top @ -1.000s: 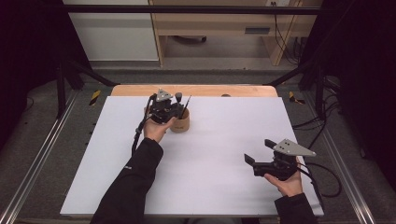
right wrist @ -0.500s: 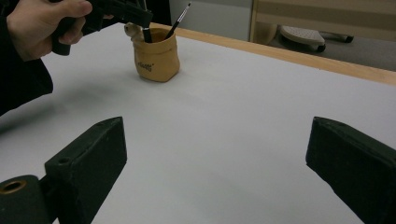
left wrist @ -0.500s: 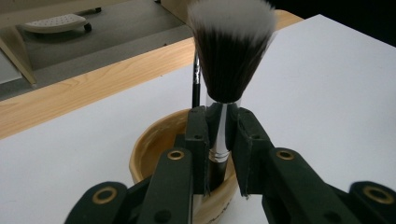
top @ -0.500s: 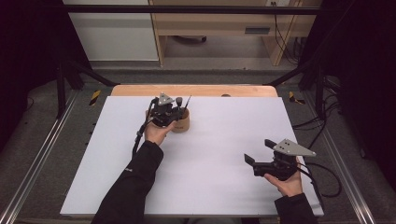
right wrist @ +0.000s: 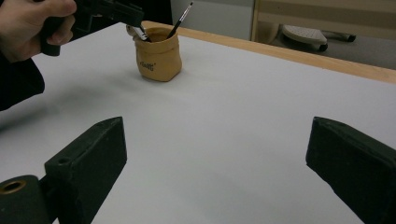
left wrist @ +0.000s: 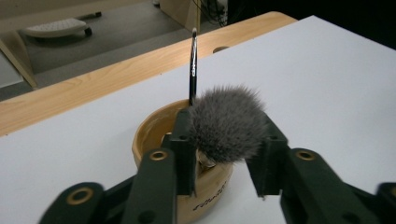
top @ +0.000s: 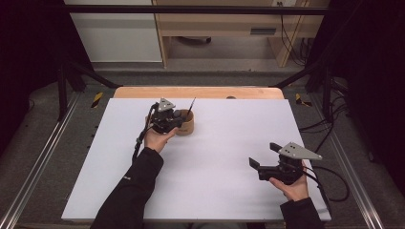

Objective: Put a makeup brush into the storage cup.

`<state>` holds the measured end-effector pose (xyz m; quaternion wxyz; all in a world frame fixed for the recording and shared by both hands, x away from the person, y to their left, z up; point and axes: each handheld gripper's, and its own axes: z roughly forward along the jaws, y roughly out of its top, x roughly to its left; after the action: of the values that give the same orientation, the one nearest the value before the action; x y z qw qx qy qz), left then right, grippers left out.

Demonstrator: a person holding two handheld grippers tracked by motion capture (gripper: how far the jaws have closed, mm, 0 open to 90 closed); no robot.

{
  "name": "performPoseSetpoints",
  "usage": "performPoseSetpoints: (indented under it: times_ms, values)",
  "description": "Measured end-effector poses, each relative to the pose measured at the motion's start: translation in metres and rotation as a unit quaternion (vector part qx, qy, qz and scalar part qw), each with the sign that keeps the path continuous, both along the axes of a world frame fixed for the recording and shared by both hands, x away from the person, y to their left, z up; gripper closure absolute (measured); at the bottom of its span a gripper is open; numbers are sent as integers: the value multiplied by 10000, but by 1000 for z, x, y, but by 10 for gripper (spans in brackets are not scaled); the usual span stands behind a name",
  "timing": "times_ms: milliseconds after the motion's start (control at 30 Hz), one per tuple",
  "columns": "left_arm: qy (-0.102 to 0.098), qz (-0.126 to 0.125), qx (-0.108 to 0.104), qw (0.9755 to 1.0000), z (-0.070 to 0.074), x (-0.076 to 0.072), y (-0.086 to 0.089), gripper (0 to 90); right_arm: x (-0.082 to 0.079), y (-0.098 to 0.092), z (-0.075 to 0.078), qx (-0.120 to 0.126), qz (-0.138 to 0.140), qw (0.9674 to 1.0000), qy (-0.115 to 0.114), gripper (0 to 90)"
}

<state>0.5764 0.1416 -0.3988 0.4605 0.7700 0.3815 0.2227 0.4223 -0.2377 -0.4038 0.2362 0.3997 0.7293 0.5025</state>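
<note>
A: Over at the far left of the white tabletop (top: 229, 191), a tan, sack-shaped pouch holder (top: 184, 125) standing upright; same holder seen in the left gripper view (left wrist: 159, 135) and farther off in the right gripper view (right wrist: 158, 56).

B: Inside it, a thin black-handled brush (left wrist: 192, 65) leaning against the rim, handle up; beside that, a fluffy grey bristle brush head (left wrist: 226, 123) sticking out above the opening, handle end down in the holder.

A: Left tool (left wrist: 229, 154) poised right over the holder, held in the left hand (top: 157, 139); jaws having just been opening, now loose on either side of the grey bristles; left pad (left wrist: 186, 140) grazing the tuft, right pad apart from it; released, not clamping.

B: Right tool (top: 260, 164) well apart, near the front right of the tabletop, resting in the right hand (top: 291, 186); jaws spread wide with bare white surface between them; nothing gripped.

A: Wooden edge of the table (top: 200, 92) showing beyond the white sheet; black cable (top: 329, 183) trailing from the right tool toward the edge.
</note>
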Motion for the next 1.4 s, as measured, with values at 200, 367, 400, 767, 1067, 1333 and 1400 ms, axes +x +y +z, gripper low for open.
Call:
performPoseSetpoints:
  times_ms: [200,367,400,767,1067,1333,1400]
  values:
    - [-198,-24,-81,9998,7,-13,9,498,0,0,0,1,-6,10000,2,55]
    - [-301,-74,-163,9994,13,-26,19,410,0,0,0,17,-6,10000,2,53]
    - [-322,-84,-219,9992,14,-28,20,400,0,0,0,20,-7,10000,6,53]
    - [-328,-231,-398,9984,19,-56,40,268,0,-1,1,29,-9,10000,21,48]
    - [-373,-282,-400,9981,23,-78,54,182,0,-2,1,38,-31,10000,21,45]
    - [-398,-306,-424,9978,24,-99,67,121,0,-2,2,55,-34,10000,-1,46]
    - [-418,-294,-433,9978,24,-104,70,107,0,-2,2,53,-32,10000,-2,45]
